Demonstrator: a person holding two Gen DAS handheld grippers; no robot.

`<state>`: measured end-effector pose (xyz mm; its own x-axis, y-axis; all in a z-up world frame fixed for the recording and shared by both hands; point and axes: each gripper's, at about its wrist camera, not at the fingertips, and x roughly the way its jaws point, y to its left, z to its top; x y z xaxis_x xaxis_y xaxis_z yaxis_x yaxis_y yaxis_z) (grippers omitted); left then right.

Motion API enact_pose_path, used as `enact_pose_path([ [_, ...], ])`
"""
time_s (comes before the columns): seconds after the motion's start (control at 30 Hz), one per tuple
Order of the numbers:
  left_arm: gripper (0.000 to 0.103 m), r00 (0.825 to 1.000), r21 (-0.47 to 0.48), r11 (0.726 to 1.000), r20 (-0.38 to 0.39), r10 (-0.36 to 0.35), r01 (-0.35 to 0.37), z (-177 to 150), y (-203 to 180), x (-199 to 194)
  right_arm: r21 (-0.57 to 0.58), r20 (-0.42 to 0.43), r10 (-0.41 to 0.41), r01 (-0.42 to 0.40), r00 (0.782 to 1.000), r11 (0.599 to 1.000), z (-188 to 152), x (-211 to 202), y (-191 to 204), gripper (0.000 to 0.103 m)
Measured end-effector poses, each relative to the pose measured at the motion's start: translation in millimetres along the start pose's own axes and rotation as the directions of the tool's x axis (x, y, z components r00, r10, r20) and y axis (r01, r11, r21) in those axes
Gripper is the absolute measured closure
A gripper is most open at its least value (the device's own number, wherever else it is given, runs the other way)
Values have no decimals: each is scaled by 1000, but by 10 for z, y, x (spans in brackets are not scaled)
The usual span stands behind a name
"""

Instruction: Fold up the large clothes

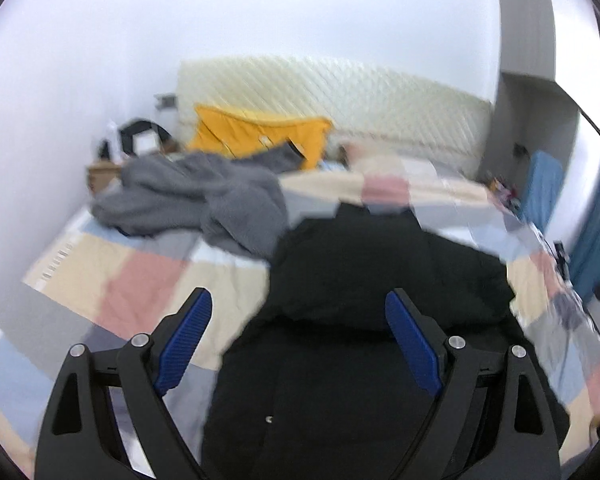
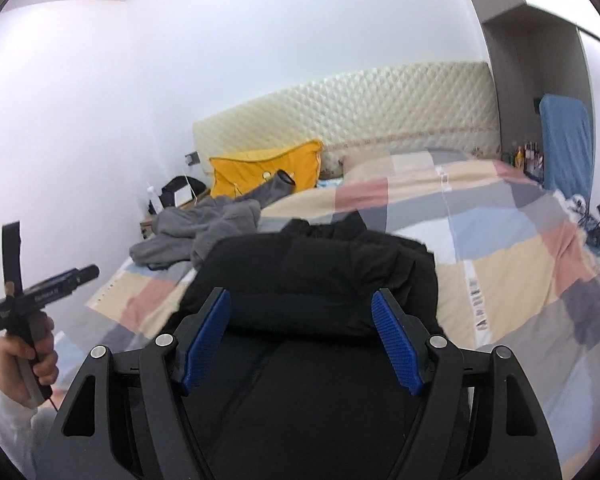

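Both claws, left claw [image 1: 298,344] and right claw [image 2: 300,340], spread above the rumpled black jacket [image 2: 316,280].

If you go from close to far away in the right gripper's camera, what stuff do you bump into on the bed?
right gripper → black jacket → gray garment → yellow pillow → quilted headboard

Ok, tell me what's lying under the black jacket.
The black jacket lies on the patchwork bedspread, whose coloured squares show all round it. The grey garment lies beside it, further back. Whether anything else sits beneath the jacket is hidden.
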<state>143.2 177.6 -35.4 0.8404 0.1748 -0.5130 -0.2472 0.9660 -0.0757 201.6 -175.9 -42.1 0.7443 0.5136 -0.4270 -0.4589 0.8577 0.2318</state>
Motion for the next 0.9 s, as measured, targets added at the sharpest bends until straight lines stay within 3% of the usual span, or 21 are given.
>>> enact_pose_path([
  [0.13,11,996,-38,995,29,-86,87,292,-16,-494,-43,18,25,-24,1000,999,206,-409,248,31],
  [0.23,10,994,-14,994,33,-107,107,435,-29,-778,-55,8,32,-31,999,998,277,-633,335,31],
  [0.37,7,986,-24,986,-27,-167,166,519,59,-997,-17,-61,94,-95,994,995,237,-820,250,31],
  [0.47,6,971,-28,979,-127,-205,203,431,205,-994,11,-162,98,-97,982,995,53,-847,108,31],
  [0.53,6,943,-65,968,-219,-250,241,274,351,-858,35,-244,91,-85,965,996,-136,-824,-32,31],
  [0.63,6,876,-181,948,-368,-313,263,-53,581,-570,46,-350,75,-62,934,997,-418,-769,-237,31],
  [0.73,7,835,-198,960,-478,-273,201,-398,761,-263,163,-398,167,-109,902,981,-662,-712,-508,31],
  [0.8,7,794,-226,959,-544,-269,170,-607,868,-37,229,-431,211,-120,877,966,-809,-634,-658,31],
  [0.83,7,757,-274,948,-580,-299,165,-733,962,93,259,-454,225,-114,862,959,-890,-577,-750,31],
  [0.9,8,701,-348,927,-626,-340,140,-937,1086,283,294,-493,230,-89,839,952,-1024,-482,-924,31],
])
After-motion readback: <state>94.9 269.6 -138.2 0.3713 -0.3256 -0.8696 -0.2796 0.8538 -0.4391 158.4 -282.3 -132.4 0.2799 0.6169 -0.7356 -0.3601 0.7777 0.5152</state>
